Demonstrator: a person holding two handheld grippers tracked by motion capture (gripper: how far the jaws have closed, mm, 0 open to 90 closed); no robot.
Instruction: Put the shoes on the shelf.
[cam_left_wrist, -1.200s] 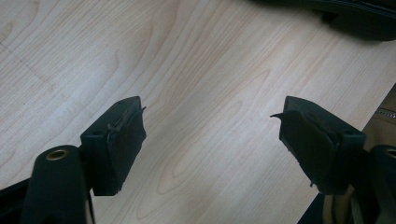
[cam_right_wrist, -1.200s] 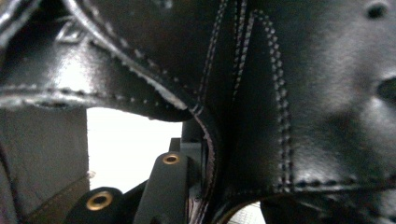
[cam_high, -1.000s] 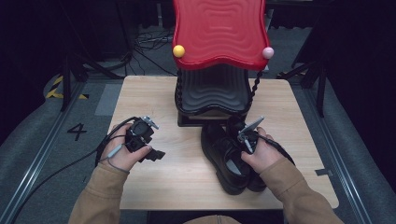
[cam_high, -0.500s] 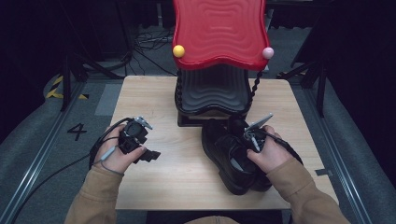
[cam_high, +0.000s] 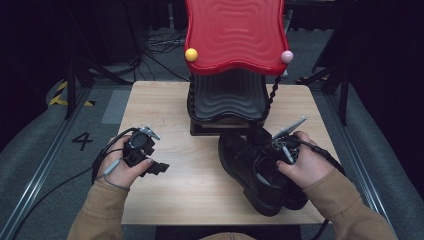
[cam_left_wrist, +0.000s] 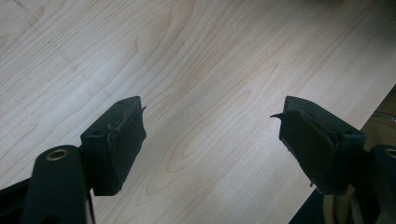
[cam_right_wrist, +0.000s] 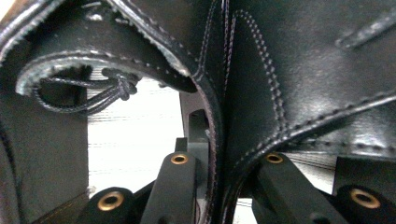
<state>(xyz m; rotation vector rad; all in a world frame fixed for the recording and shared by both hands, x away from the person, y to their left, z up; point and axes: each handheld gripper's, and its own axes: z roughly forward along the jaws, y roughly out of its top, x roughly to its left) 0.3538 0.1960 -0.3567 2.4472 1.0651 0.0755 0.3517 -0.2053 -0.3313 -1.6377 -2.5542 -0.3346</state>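
A pair of black leather shoes (cam_high: 260, 172) sits on the right half of the table (cam_high: 190, 190), toes toward the person, heels close to the foot of the red and black stand at the far edge. The right gripper (cam_high: 281, 147) is at the shoe nearer the table's right edge, its jaws clamped on the leather at the shoe's opening; in the right gripper view a stitched edge of the upper (cam_right_wrist: 219, 93) runs down between the two jaws, with a knotted black lace (cam_right_wrist: 116, 88) to the left of it and pale table showing through the gap beneath. The right hand (cam_high: 305, 165) grips the tool from the right, above the two shoes.

The left gripper (cam_high: 155, 167) is well apart from the shoes, over the left half of the table, held in the left hand (cam_high: 122, 170). Its jaws stand wide apart with nothing between them, bare wood grain below in the left gripper view.

The stand (cam_high: 227, 100) carries a wavy red top (cam_high: 235, 35) with a yellow ball (cam_high: 191, 54) at one corner and a pink ball (cam_high: 286, 56) at the other
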